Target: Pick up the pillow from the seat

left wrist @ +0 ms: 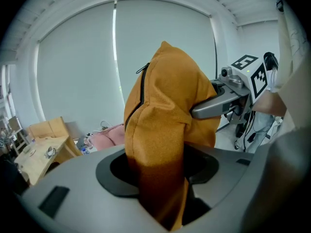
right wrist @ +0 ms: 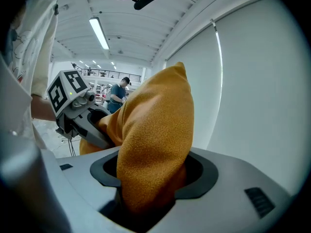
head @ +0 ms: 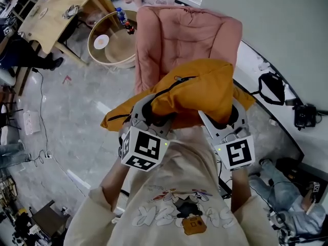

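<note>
A mustard-yellow pillow point(head: 197, 88) with a black zip hangs in the air in front of the pink armchair point(head: 179, 37), clear of its seat. My left gripper point(head: 154, 109) is shut on the pillow's left end, and my right gripper point(head: 225, 118) is shut on its right end. In the left gripper view the pillow point(left wrist: 163, 130) fills the gap between the jaws, and the right gripper point(left wrist: 218, 103) shows beyond it. In the right gripper view the pillow point(right wrist: 153, 144) is pinched the same way, with the left gripper point(right wrist: 85, 125) at the left.
A round low table point(head: 110, 42) with a bottle stands left of the armchair, and a wooden table point(head: 59, 9) lies further left. A white wall point(head: 277, 29) and a black bag point(head: 271, 88) are at the right. Cables and a power strip point(head: 31, 122) lie on the grey floor.
</note>
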A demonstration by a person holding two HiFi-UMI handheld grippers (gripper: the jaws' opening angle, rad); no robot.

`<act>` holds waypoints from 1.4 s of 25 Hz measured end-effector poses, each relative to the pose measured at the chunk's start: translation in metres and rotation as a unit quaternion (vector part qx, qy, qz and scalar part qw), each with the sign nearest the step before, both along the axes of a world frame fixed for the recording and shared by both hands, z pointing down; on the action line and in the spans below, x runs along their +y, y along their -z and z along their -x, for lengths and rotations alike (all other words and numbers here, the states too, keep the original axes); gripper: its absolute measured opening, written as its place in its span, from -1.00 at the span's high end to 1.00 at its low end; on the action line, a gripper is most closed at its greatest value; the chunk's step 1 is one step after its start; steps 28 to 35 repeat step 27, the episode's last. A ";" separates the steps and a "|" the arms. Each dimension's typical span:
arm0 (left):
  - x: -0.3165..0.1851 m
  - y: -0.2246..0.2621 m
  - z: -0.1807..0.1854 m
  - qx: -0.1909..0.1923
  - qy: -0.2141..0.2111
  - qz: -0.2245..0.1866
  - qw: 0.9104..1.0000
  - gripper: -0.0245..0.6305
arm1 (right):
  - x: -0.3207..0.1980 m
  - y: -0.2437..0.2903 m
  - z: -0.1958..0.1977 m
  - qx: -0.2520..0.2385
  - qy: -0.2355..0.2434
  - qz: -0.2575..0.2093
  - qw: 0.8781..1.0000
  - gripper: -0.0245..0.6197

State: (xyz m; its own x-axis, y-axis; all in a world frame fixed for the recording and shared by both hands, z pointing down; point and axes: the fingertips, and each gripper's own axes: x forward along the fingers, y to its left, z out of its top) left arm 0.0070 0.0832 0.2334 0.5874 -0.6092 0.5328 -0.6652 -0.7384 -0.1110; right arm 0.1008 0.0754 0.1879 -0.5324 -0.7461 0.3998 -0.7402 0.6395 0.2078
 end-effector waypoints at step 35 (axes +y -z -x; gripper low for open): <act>-0.002 0.002 0.002 0.003 0.002 -0.011 1.000 0.19 | -0.001 0.004 0.003 -0.008 -0.003 -0.020 1.000 0.05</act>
